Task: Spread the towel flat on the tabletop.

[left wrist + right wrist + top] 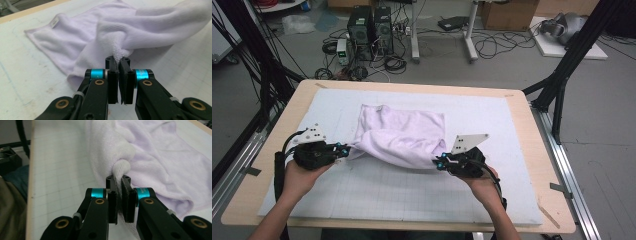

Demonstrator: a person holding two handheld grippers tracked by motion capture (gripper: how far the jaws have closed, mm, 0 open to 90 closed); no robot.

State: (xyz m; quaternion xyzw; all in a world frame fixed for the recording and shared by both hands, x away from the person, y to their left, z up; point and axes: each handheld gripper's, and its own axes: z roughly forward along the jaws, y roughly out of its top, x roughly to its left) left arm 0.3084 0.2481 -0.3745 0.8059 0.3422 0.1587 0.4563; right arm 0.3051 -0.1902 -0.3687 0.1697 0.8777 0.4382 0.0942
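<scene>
A white towel (404, 134) lies rumpled at the middle of the counter (272, 150), its near edge raised off the mat (512, 130), with the left tongs (343, 148) clamped on its near left corner and the right tongs (440, 163) clamped on its near right corner.

No legible text, label or number anywhere.

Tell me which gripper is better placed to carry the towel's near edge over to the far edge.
Neither alone. The left gripper and the right gripper are each shut on a near corner of the white towel, level with each other, so both should probably move together.
</scene>
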